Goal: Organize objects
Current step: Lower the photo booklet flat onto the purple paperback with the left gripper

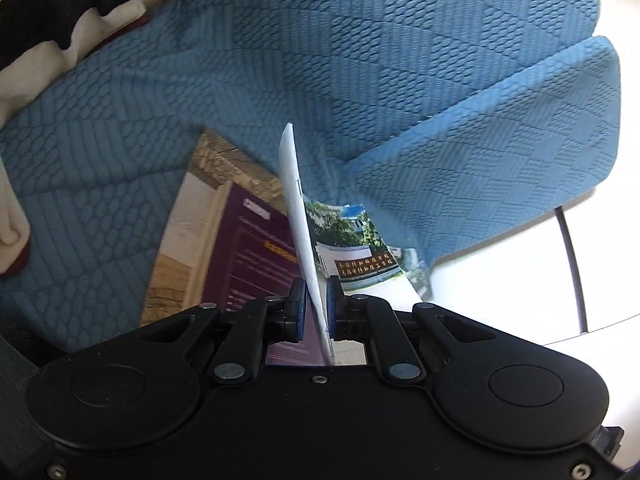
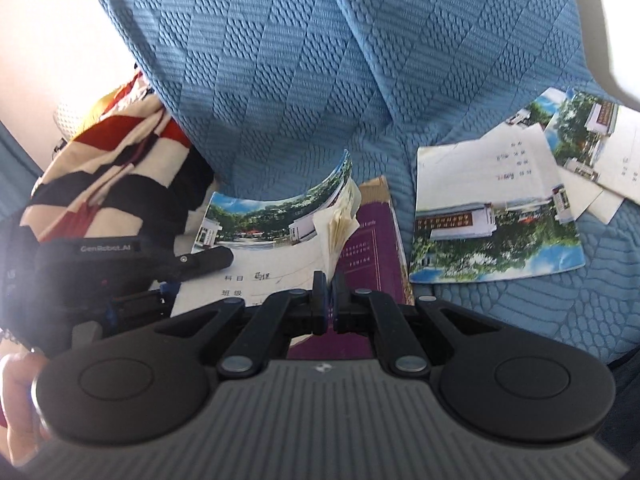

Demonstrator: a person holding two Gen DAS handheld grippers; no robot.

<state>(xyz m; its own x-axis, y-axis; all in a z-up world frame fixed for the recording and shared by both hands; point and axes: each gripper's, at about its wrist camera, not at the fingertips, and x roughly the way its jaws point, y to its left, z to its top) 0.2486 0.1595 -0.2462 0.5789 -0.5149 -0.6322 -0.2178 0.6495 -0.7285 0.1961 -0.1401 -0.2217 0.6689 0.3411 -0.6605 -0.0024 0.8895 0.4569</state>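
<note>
the left gripper (image 1: 316, 300) is closed on the edge of a thin notebook (image 1: 298, 216), so the notebook stands up between its two fingers and we see its white edge going away from the gripper. under it, just past the left finger (image 1: 297, 304), lies a purple book (image 1: 256, 248) flat on the blue cloth (image 1: 360, 60). to the right of the fingers you can see the picture on the notebook's cover, with trees and a white building. the right gripper (image 2: 330, 292) is pinched tight on the other side of the same notebook (image 2: 280, 240), and some pages fan out just ahead of its fingers. the purple book (image 2: 372, 240) lies right under and a little to the right of this gripper. far off to the right of it, more notebooks (image 2: 496, 216) lie in a loose pile on the blue cloth (image 2: 300, 60). to the left sits a striped cloth (image 2: 108, 168) in red, white and black, and the left gripper (image 2: 168, 296) shows there too, with a hand (image 2: 20, 404) at the near left edge.
</note>
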